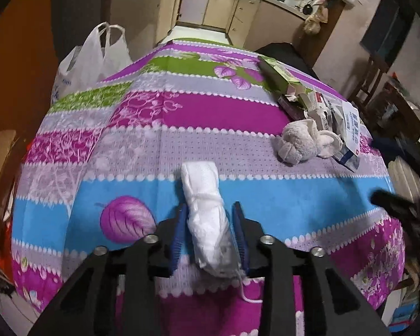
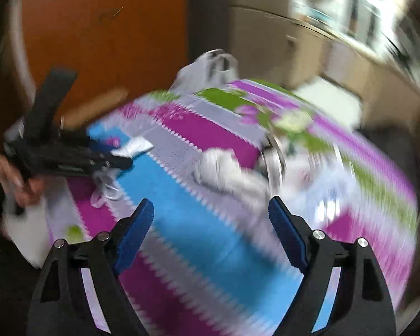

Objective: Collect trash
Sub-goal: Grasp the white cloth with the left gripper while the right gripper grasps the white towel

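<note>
Item: white rolled face mask with a thin elastic loop (image 1: 207, 218), soft and crumpled, lying lengthwise between the blue pads of the left gripper (image 1: 210, 232). The pads press its sides at 9 and 3 o'clock, so the left gripper is closed on it; the roll's far end juts out toward 12 o'clock and the loop trails off at 6 o'clock. The side-on grip likely suits a soft roll that would flatten if pinched from above.

Surface: striped purple, blue and green floral tablecloth (image 1: 215, 112), directly beneath the item (whether the roll is lifted clear of it cannot be told).

Further trash: crumpled off-white tissue wad (image 1: 296, 140) at 2 o'clock, well apart from the item, with a heap of torn green and white cartons and packets (image 1: 322, 103) just behind it.

Probable receptacle: white plastic carrier bag with upright handles (image 1: 95, 56) at 10 o'clock, off the table's far-left edge, mouth up, presumably to take the rubbish.

Right gripper (image 2: 210, 232): jaws spread wide, holding nothing, facing the tissue wad in a heavily blurred view.
</note>
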`<move>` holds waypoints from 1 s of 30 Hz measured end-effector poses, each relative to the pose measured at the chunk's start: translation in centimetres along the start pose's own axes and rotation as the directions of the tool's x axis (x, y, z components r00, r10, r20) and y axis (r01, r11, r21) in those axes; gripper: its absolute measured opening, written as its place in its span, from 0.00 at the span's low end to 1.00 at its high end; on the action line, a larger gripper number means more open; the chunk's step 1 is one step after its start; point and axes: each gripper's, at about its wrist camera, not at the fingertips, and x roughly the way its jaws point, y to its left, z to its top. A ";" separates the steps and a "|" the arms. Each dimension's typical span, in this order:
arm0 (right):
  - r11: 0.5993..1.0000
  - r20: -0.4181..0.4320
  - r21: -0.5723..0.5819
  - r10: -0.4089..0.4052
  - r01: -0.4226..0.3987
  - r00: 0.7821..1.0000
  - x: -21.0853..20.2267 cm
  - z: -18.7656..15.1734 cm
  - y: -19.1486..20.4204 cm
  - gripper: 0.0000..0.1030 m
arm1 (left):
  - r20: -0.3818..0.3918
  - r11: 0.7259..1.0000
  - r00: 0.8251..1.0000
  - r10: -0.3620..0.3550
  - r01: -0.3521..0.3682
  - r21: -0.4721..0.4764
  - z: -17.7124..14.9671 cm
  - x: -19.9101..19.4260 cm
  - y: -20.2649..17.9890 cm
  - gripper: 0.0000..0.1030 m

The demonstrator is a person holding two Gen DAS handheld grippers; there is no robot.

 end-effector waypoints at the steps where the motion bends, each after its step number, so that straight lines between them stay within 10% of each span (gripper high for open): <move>1: 0.998 -0.025 -0.064 0.008 -0.010 1.000 0.8 0.8 -0.1 0.77 | 0.001 1.000 1.000 -0.005 0.005 0.004 0.1 0.1 0.0 0.38; 15: 0.910 -0.346 -0.371 0.047 -0.183 0.937 8.4 2.8 -0.9 0.32 | 0.015 0.999 0.999 -0.034 0.034 0.009 -0.7 -0.7 -0.4 0.56; 23: 0.995 -0.225 -0.023 0.092 -0.100 0.970 3.9 -1.1 -0.5 0.24 | 0.030 0.999 0.999 -0.018 0.017 0.043 -1.8 -1.1 -0.8 0.40; 30: 0.894 -0.074 0.447 0.069 -0.029 0.995 -2.0 -8.3 0.8 0.24 | 0.056 0.998 0.998 0.035 -0.038 0.051 -2.0 -0.6 -1.5 0.34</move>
